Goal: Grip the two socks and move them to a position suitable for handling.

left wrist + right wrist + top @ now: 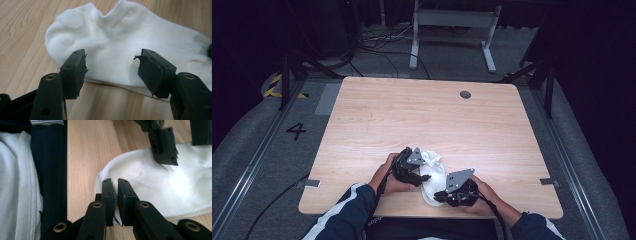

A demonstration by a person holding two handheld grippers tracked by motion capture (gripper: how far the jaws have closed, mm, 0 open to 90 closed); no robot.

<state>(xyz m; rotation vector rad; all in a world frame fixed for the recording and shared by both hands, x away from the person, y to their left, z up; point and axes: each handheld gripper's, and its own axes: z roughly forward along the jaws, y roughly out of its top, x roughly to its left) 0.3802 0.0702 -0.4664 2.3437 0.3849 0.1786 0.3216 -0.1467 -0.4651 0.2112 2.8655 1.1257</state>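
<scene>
The sock's (pixel 150 47) far end runs off the left gripper view's right edge. In the high view, both grippers partly cover the sock, and the person's sleeve (pixel 343 212) is cut off at the bottom edge.

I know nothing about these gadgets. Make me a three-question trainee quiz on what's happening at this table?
1. True or false: the left gripper has its jaws wide apart above the white sock.
2. The right gripper is: A) wide open, B) nearly closed at the sock's edge, C) lifted off the wooden table.
3. Fill in: the sock lies near the table's ___ edge, by the person.

Key: 1 true; 2 B; 3 near.
</scene>
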